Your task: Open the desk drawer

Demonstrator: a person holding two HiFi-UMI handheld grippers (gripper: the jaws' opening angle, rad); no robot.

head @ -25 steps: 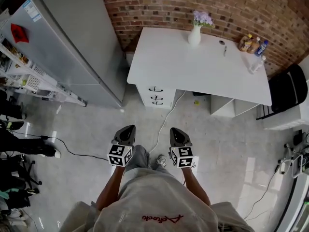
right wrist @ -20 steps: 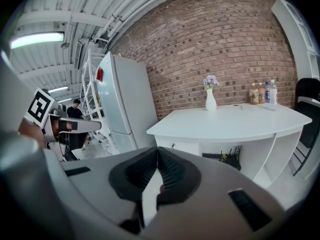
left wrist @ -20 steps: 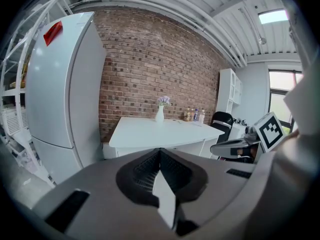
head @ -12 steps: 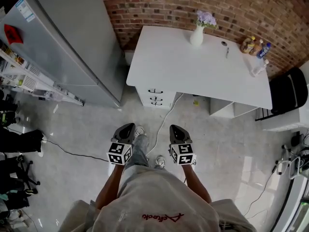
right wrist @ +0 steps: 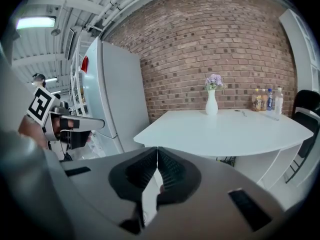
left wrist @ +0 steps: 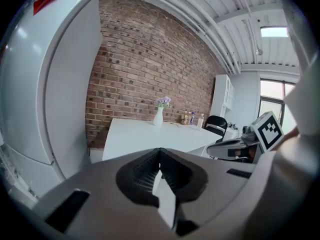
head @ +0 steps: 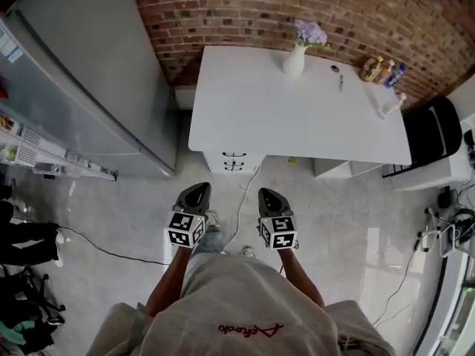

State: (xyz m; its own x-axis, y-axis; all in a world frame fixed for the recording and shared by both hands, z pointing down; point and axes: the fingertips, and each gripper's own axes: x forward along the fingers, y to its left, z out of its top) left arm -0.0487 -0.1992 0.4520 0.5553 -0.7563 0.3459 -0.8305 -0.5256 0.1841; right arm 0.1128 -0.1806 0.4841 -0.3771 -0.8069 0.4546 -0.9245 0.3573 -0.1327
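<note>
- Progress: nothing done on the drawer yet. The person is standing short of the white desk [head: 297,117], which looks like the approach stage.
- Drawer stack [head: 233,162] sits under the desk's left end with its front facing the person. Every front looks flush and shut.
- Left gripper [head: 197,191]: jaws together, nothing between them, over bare floor and well apart from the drawers.
- Right gripper [head: 266,194]: jaws also pressed together and empty, level with the left one and equally far from the stack.
- Left to do, as I judge it: close the gap, part one gripper's jaws, take a handle, pull the drawer out.
- Which drawer is meant — can't tell from the task line.
- Counts:
  - 1 desk and 1 drawer stack.
  - Handles [head: 234,156]: three dark ones as best I can count — they are small from the head view.
  - 2 grippers.
  - 1 white vase [head: 294,60] with flowers, at the back of the desktop.
  - Bottles [head: 383,69]: a cluster at the far right corner, roughly four, though some overlap.
  - 1 black chair [head: 434,133], right of the desk.
  - 1 grey fridge [head: 82,73], left of the desk.
  - 1 white cable [head: 245,199] across the floor between the grippers.
</note>
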